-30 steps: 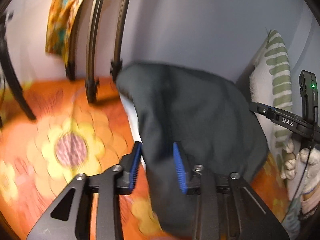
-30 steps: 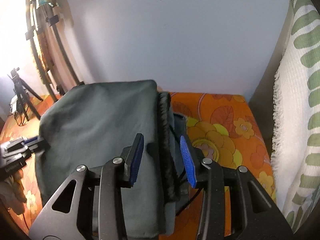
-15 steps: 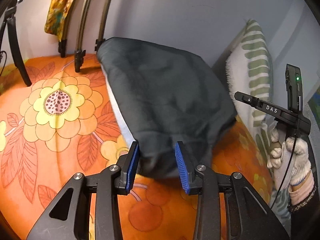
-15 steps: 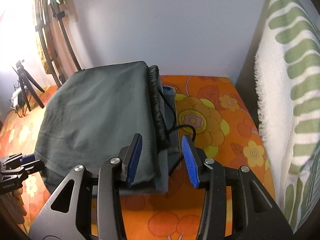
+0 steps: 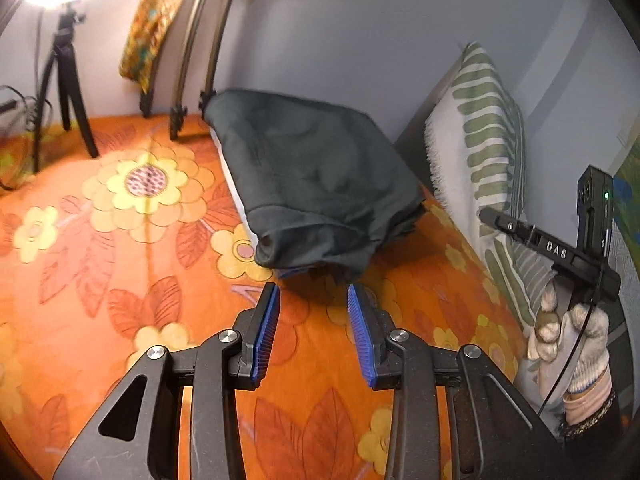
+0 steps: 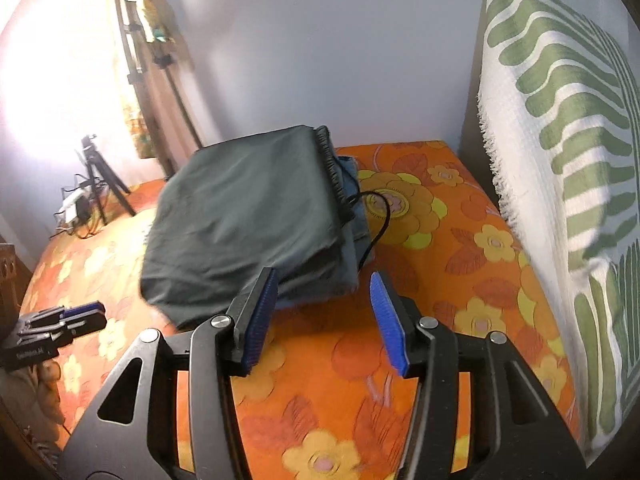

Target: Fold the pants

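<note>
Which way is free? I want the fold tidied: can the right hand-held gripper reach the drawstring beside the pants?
Probably yes. The right hand-held gripper is open, and only bare bedspread lies between it and the drawstring by the folded pants.

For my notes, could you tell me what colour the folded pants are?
Dark grey-green, plain; the folded pants show best in the right wrist view.

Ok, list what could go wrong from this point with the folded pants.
1. The black drawstring loops out of the dark pants onto the orange floral sheet; the open right gripper could snag it and drag the fold apart.
2. The pants lie atop a blue garment; a low regrasp might catch both.
3. The near corner looks bunched by the open left gripper; it may spring loose.
</note>
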Demonstrator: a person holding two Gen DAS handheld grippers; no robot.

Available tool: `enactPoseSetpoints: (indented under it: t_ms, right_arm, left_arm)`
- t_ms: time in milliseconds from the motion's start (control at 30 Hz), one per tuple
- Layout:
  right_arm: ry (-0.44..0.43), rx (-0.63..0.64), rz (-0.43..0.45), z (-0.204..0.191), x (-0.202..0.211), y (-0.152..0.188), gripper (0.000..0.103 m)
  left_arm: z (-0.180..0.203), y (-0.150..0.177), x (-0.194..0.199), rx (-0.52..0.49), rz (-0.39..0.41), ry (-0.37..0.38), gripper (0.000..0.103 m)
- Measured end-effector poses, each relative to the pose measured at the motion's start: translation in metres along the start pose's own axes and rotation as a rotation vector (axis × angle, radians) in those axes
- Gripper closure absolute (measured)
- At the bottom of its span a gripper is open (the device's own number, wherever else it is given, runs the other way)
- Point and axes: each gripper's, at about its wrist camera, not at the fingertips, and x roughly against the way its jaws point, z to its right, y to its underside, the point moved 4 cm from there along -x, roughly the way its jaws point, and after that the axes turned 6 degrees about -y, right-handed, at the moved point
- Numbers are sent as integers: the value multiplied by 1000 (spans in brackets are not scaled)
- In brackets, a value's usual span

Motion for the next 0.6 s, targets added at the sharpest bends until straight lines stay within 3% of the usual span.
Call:
enactPoseSetpoints:
  t_ms: [200,333,400,533,600]
  right_arm:
    - [-29,-31,41,-26,41,32,43]
    - [-24,-20,70,-49,66,53,32]
    - [-23,-11,84,-60,75,63,31]
    - [-21,42,107,-84,89,78,19]
    - [-18,75,117,-95,94,83,17]
  left_arm:
    - [9,12,51,-64,102,-60,71]
    - [17,25,79,-127,159,-110,67]
    - [19,29,87,-135,175,-120,55]
    - [19,39,101,-132,203,-143,43]
    - [19,44,106,-131,216,-165,36]
